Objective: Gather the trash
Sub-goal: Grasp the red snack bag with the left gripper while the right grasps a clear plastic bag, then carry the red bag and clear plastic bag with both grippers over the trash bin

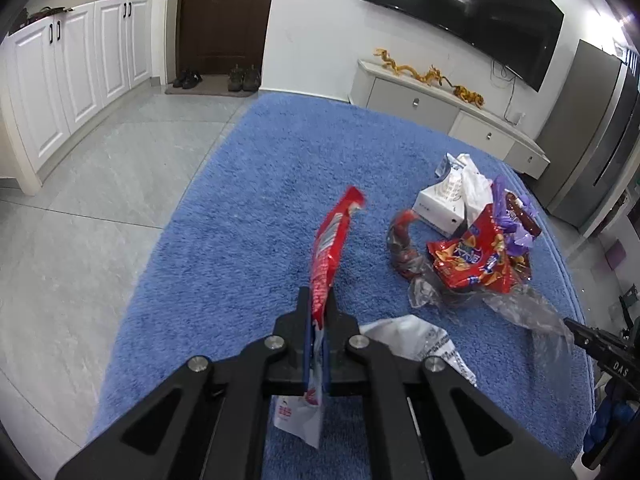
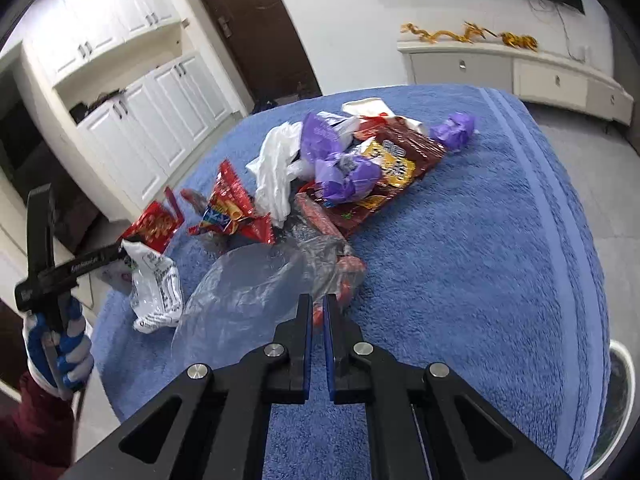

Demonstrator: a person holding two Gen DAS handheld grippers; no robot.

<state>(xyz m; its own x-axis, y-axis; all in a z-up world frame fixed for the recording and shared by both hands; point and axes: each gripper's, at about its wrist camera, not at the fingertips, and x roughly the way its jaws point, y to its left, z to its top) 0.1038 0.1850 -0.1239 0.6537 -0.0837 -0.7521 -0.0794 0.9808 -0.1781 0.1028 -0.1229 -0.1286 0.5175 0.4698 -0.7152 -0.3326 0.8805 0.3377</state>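
Observation:
My left gripper point(image 1: 318, 300) is shut on a red snack wrapper point(image 1: 334, 248) and holds it up above the blue rug point(image 1: 248, 208). The same wrapper shows in the right wrist view point(image 2: 154, 226), with the left gripper point(image 2: 120, 250) beside it. My right gripper point(image 2: 319, 304) is shut on the edge of a clear plastic bag point(image 2: 248, 284). The bag point(image 1: 524, 308) holds red snack packets point(image 1: 476, 260). A pile of trash point(image 2: 352, 160) lies on the rug: purple wrappers, a white plastic bag, a brown packet, a red chip bag point(image 2: 230, 208).
A white printed bag point(image 2: 156, 292) lies on the rug left of the clear bag. A white tissue box point(image 1: 444, 204) stands behind the pile. White cabinets point(image 1: 80, 68), a dark door point(image 1: 224, 16), a low TV console point(image 1: 448, 108) and grey tile floor point(image 1: 100, 200) surround the rug.

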